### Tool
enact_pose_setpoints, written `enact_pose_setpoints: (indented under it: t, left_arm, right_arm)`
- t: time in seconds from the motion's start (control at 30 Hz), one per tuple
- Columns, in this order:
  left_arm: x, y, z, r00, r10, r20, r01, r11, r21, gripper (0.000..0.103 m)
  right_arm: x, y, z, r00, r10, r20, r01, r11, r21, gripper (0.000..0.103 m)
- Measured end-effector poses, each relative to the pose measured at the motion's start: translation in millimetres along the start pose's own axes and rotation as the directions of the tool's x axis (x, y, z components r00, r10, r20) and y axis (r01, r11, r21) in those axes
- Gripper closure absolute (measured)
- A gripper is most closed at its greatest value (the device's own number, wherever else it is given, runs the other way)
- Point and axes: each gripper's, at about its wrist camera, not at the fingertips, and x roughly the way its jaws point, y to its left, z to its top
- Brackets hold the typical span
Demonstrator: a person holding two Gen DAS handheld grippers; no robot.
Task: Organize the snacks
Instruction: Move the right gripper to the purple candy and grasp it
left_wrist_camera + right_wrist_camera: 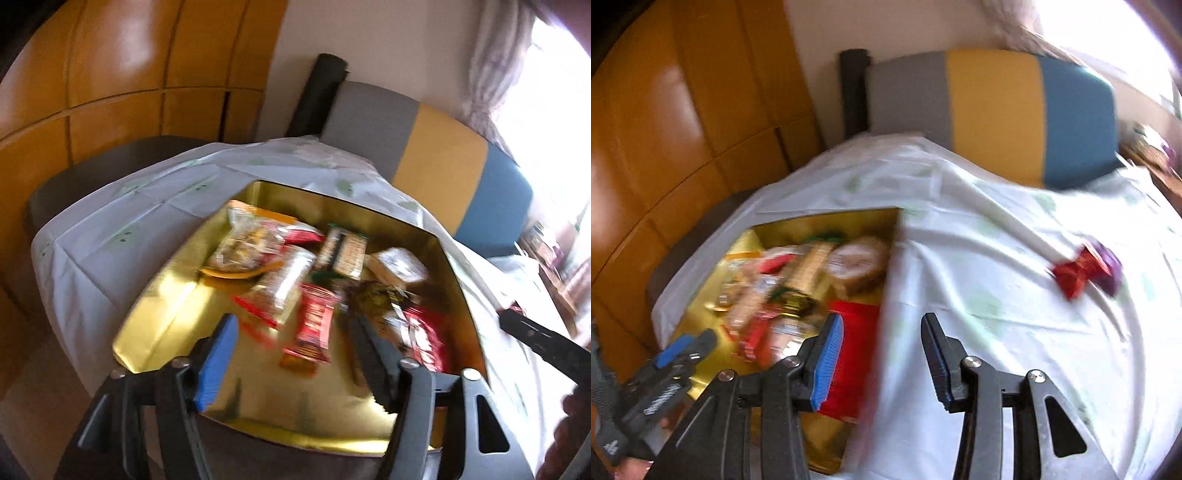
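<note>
A gold box sits on the white-clothed table and holds several wrapped snacks, among them a red bar and a round wrapped cake. My left gripper is open and empty above the box's near part; it also shows in the right wrist view. My right gripper is open and empty over the box's right wall; one finger of it shows in the left wrist view. A red and purple snack pair lies loose on the cloth to the right.
A white tablecloth covers the table. A chair with a grey, yellow and blue back stands behind it. Wooden cabinets fill the left. A bright window is at the right.
</note>
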Motion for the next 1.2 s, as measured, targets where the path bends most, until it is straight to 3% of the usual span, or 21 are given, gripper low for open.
enact_pose_setpoints:
  t: [0.37, 0.6, 0.77, 0.87, 1.0, 1.1, 1.2]
  left_arm:
    - [-25, -67, -24, 0.99, -0.137, -0.036, 0.141, 0.979, 0.146, 0.021]
    - [-37, -104, -34, 0.978, -0.2, -0.052, 0.206, 0.954, 0.218, 0.016]
    - [-39, -125, -40, 0.975, -0.209, -0.074, 0.221, 0.94, 0.259, 0.015]
    - [-39, -133, -42, 0.976, -0.202, -0.08, 0.217, 0.936, 0.278, 0.015]
    - [-38, -142, -44, 0.978, -0.189, -0.083, 0.206, 0.93, 0.304, 0.015]
    - [-37, -147, -44, 0.979, -0.183, -0.09, 0.202, 0.928, 0.312, 0.015]
    - [-33, -155, -44, 0.975, -0.192, -0.111, 0.218, 0.923, 0.317, 0.015]
  right_arm:
    - [-9, -151, -30, 0.987, -0.151, -0.051, 0.158, 0.971, 0.18, 0.058]
    - [-6, -231, 4, 0.969, -0.244, -0.041, 0.248, 0.95, 0.189, 0.051]
    - [23, -250, 39, 0.971, -0.228, -0.077, 0.234, 0.968, 0.088, 0.05]
    - [42, -245, 53, 0.962, -0.261, -0.082, 0.261, 0.965, -0.012, 0.047]
    - [69, -243, 63, 0.961, -0.243, -0.13, 0.229, 0.966, -0.117, 0.046]
    - [81, -249, 62, 0.955, -0.251, -0.159, 0.231, 0.964, -0.136, 0.046]
    - [79, -256, 59, 0.971, -0.196, -0.138, 0.183, 0.978, -0.101, 0.052]
